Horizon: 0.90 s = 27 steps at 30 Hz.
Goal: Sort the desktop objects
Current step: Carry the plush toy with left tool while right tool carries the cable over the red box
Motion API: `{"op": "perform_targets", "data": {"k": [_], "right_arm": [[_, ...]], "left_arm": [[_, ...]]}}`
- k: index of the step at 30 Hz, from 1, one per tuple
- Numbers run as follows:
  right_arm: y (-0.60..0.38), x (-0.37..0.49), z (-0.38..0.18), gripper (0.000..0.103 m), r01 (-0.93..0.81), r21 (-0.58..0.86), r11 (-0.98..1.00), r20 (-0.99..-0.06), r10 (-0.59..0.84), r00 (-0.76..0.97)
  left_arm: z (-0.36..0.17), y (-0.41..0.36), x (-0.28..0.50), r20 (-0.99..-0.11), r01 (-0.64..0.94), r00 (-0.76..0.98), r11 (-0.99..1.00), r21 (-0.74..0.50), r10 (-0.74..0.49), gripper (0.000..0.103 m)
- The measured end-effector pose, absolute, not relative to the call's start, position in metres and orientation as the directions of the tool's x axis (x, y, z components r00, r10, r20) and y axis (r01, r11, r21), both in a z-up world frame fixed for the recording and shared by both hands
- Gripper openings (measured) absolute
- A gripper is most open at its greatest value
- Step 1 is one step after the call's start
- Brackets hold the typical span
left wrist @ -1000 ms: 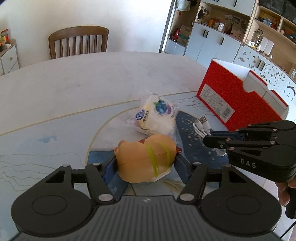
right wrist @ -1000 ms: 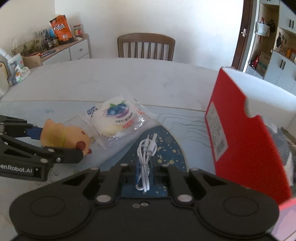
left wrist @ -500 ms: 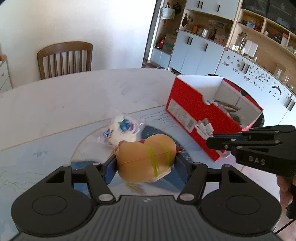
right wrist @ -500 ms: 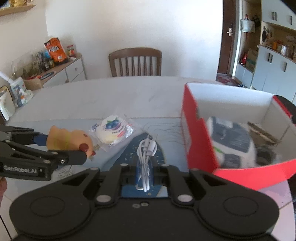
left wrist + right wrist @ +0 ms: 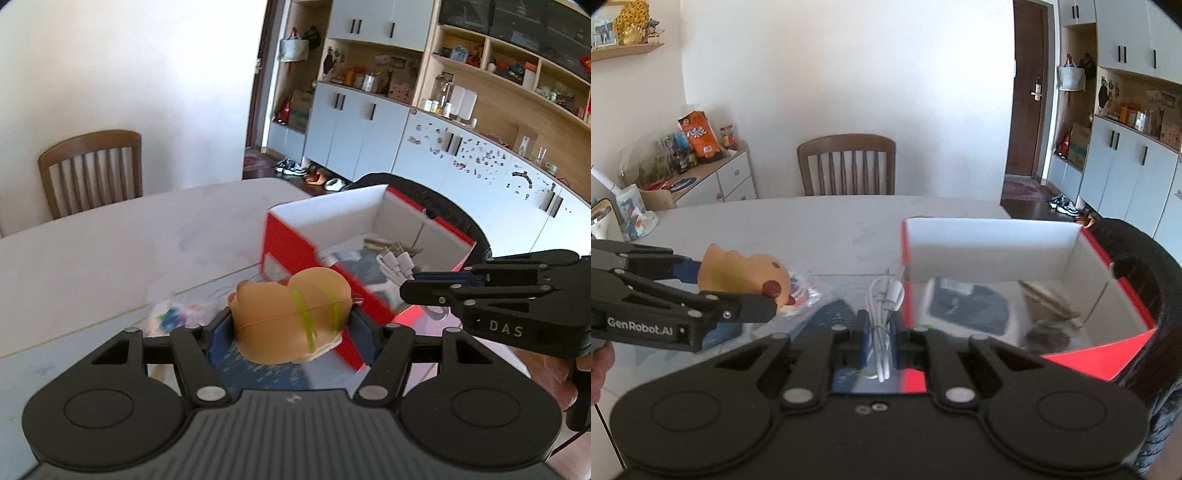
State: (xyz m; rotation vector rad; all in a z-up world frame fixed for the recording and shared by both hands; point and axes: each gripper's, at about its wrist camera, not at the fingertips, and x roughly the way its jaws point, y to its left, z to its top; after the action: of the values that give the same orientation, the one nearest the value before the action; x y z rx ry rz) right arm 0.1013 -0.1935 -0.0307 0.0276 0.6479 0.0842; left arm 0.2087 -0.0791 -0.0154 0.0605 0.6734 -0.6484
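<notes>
Left gripper point(image 5: 291, 325) is clamped across the flanks of an orange squeeze toy point(image 5: 291, 317) with yellow-green stripes and a red cheek spot — the pads bear on its widest part and the toy is carried clear of the table point(image 5: 110, 240). Judged light and soft; its rounded, smooth skin could squirm out under a harder squeeze, so the present mid-body hold looks the right one. Right gripper point(image 5: 879, 332) is pinched tight on a coiled white charging cable point(image 5: 881, 314), taken across the bundle near its middle, with the plug ends standing forward beyond the fingertips. The cable is judged light and limp; a grip on a single strand would let the coil unravel. Both loads hang just short of the near wall of the red shoebox point(image 5: 1100, 295), which already holds several items. A wrapped blueberry bun point(image 5: 803, 295) lies on the table below the toy, blurred.
</notes>
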Motion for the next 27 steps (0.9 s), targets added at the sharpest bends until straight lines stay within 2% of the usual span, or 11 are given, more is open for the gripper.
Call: {"op": "perform_targets", "data": {"k": [11, 20, 27], "right_arm": [[-0.273, 0.108, -0.024, 0.011, -0.049, 0.072, 0.996, -0.595, 0.082, 0.799], [-0.326, 0.133, -0.040, 0.011, -0.029, 0.077, 0.997, -0.649, 0.072, 0.757], [-0.352, 0.159, -0.065, 0.011, -0.009, 0.127, 0.992, -0.702, 0.096, 0.706]], "left_arm": [[-0.001, -0.174, 0.213, -0.599, 0.634, 0.574, 0.766, -0.107, -0.559, 0.065], [-0.018, -0.244, 0.246, -0.686, 0.652, 0.499, 0.751, -0.105, -0.530, 0.065], [-0.043, -0.280, 0.275, -0.764, 0.640, 0.452, 0.764, -0.080, -0.459, 0.065]]}}
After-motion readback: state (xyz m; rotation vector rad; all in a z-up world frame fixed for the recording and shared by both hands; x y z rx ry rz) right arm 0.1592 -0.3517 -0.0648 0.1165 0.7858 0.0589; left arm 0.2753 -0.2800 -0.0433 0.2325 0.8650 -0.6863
